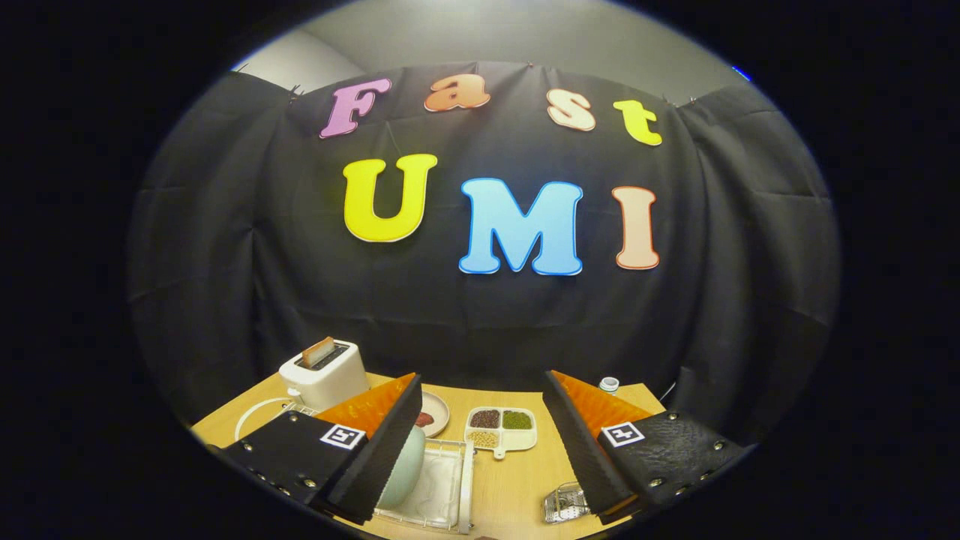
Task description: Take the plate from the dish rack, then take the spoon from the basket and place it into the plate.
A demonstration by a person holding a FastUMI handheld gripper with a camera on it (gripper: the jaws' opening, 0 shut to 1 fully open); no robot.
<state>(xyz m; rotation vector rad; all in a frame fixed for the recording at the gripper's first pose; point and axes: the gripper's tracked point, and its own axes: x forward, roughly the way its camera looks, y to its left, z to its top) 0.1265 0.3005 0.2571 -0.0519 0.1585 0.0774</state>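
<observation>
Looking forward along my tool (480,442), I see its two fingers spread wide apart with nothing between them but bare tabletop (517,480), so the tool is open and grips nothing. The plate (403,465), pale green, stands on edge in the white dish rack (442,487), right against the inner side of my left finger (382,450), which covers part of it; whether finger and plate touch I cannot tell. The rack sits low in front of me, between the fingers but closer to the left one. By the lower end of my right finger (585,450) lies a small wire-mesh basket (564,504), partly hidden by that finger; I cannot make out the spoon inside it. Beyond the rack, about midway between the fingertips, is a white divided tray (500,429) with four compartments of dark, green and yellowish grains. Just beside it, towards the left finger, a small dish (435,414) holds something reddish-brown and is partly hidden by that fingertip. Farther off beyond the left finger stands a white toaster (324,373) with a slice of toast (318,351) sticking up from its slot. Behind the right fingertip a small white-capped bottle (609,385) peeks up near the far edge of the tabletop.
</observation>
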